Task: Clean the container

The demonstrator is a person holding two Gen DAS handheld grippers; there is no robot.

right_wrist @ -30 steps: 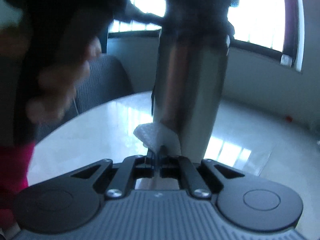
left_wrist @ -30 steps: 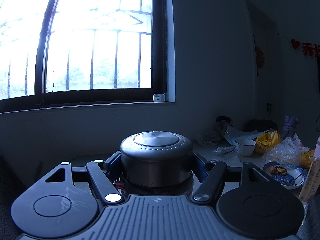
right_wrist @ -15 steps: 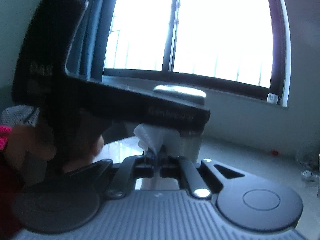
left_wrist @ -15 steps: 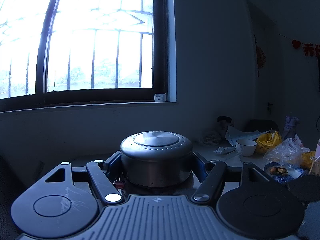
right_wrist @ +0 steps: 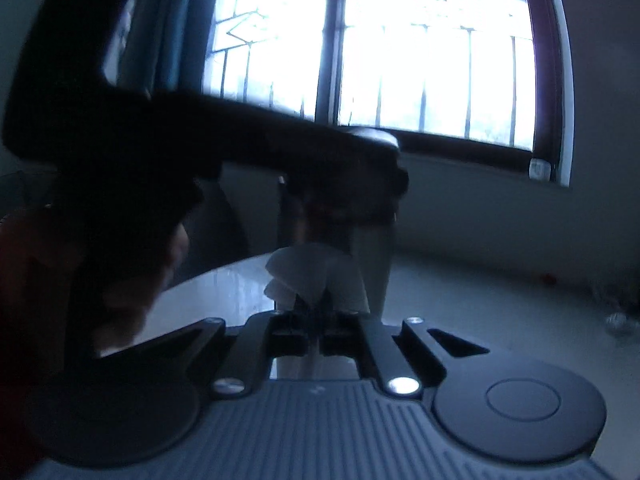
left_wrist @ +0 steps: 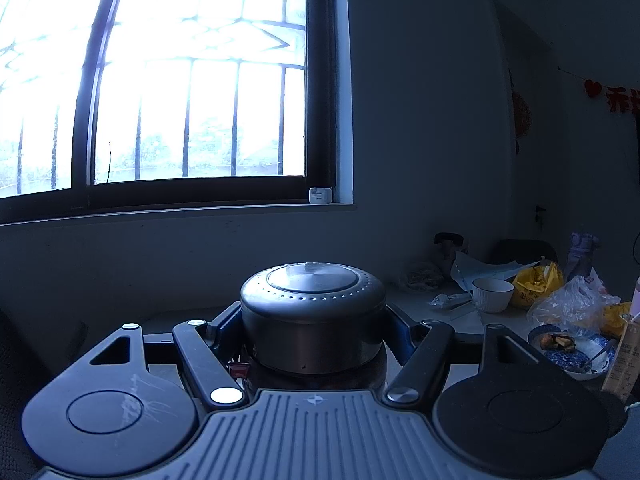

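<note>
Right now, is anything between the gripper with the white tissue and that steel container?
Nothing visible. The right gripper, shut on the tissue, sits just before the container; the left gripper clamps its cap higher up.

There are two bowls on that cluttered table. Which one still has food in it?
The blue patterned bowl, nearest the camera at the right edge, holds brownish food and a spoon. The plain white ribbed bowl farther back shows no food from here.

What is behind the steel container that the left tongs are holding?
Behind the steel container clamped in the left tongs is a bare wall under a barred window, with a small white block on the sill. The tabletop directly behind it is hidden.
</note>
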